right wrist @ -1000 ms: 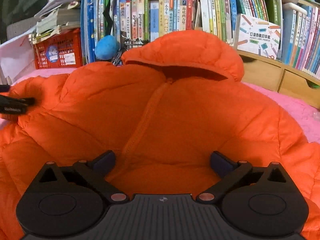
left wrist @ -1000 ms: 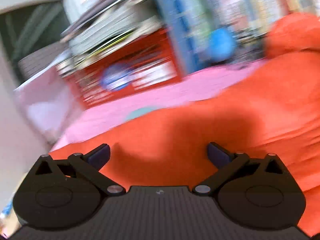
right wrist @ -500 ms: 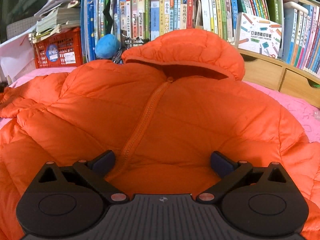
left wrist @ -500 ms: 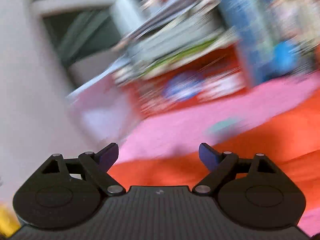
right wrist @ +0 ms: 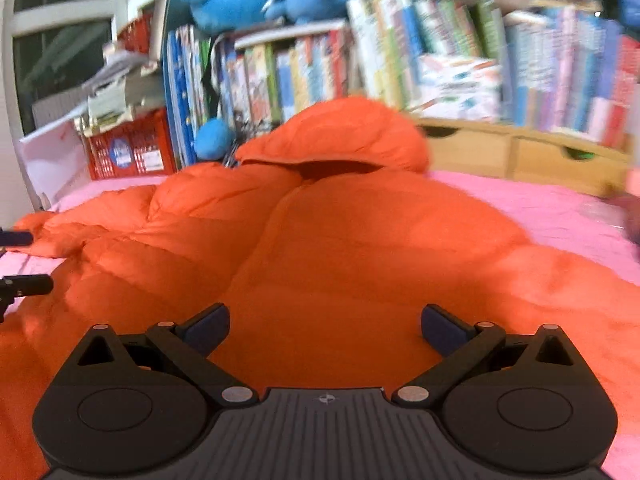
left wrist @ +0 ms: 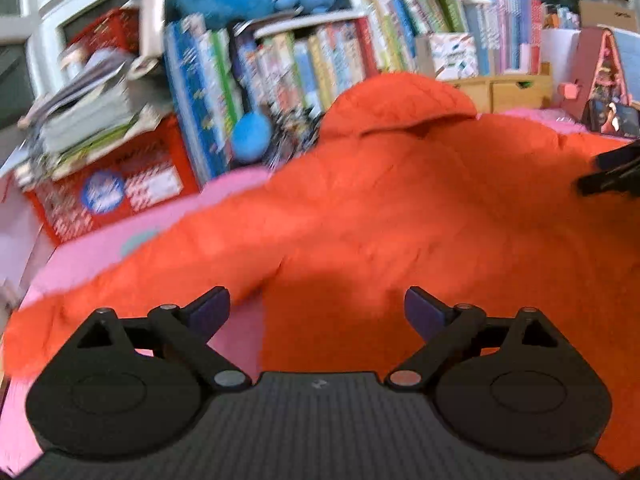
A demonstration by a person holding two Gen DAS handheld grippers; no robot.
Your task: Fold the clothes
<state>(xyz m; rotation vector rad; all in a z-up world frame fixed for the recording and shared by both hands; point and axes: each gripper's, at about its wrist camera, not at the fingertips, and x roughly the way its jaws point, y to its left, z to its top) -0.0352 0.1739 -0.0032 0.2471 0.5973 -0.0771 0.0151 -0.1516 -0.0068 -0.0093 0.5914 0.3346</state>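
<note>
An orange puffer jacket (left wrist: 400,200) lies spread front-up on the pink bed cover (left wrist: 192,208), hood (left wrist: 400,100) toward the books. One sleeve (left wrist: 132,280) stretches out to the left. My left gripper (left wrist: 316,300) hovers over the jacket's left side near that sleeve; its jaws are opening and nothing is between them. My right gripper (right wrist: 324,316) stands open above the lower middle of the jacket (right wrist: 340,248), holding nothing. In the right wrist view the left gripper (right wrist: 22,260) shows at the left edge; in the left wrist view the right gripper (left wrist: 612,172) shows at the right edge.
Behind the bed runs a packed row of books (right wrist: 300,76) with blue plush toys (right wrist: 240,0) on top. A red crate (right wrist: 128,152) under stacked papers stands at the back left. Wooden drawers (right wrist: 520,152) line the back right. Bare pink cover (right wrist: 540,208) lies right of the jacket.
The left wrist view swung out to the left, then back to face the whole jacket from farther off. The right gripper drew back and rightward; the left gripper has come back into its view.
</note>
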